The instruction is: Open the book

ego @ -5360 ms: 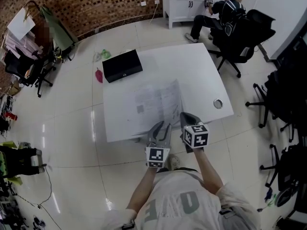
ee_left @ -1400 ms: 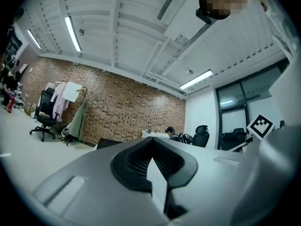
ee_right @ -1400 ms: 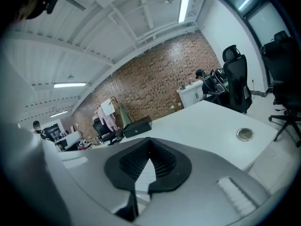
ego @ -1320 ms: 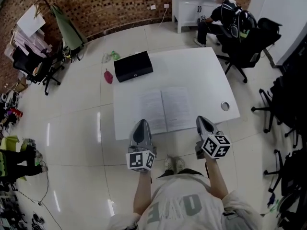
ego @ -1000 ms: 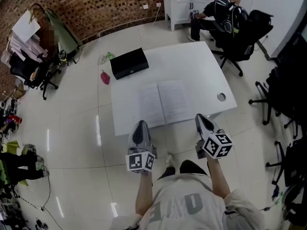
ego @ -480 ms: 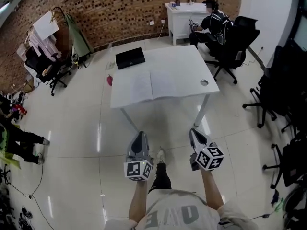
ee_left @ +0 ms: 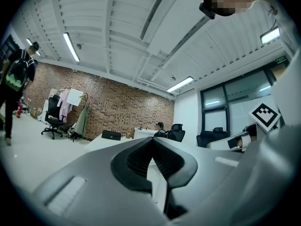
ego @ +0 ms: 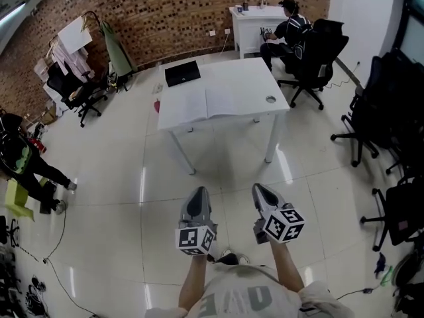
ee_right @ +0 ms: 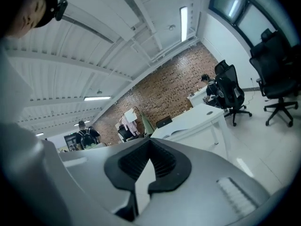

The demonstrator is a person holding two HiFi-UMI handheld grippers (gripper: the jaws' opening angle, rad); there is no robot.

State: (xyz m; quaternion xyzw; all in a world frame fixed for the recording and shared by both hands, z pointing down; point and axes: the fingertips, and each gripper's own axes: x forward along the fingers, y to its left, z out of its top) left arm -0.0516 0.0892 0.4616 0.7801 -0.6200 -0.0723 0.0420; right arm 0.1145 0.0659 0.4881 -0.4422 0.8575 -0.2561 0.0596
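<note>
We hold the left tongs [ego: 197, 196] and right tongs [ego: 261, 192] side by side, both pointing level ahead, jaws pressed together on nothing. The book [ego: 207, 103] lies open on the tabletop [ego: 242, 77], well ahead of both tongs, near its facing edge. Tiled floor [ego: 222, 164] stretches between; office chairs [ego: 374, 105] stand beyond the right tongs.

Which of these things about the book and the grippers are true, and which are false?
1. The book lies open on the white table. True.
2. The left gripper holds the book. False: it is shut and empty, over the floor, apart from the table.
3. The black box sits under the table. False: it is on top, at a far corner.
4. The right gripper is shut with nothing in it. True.
</note>
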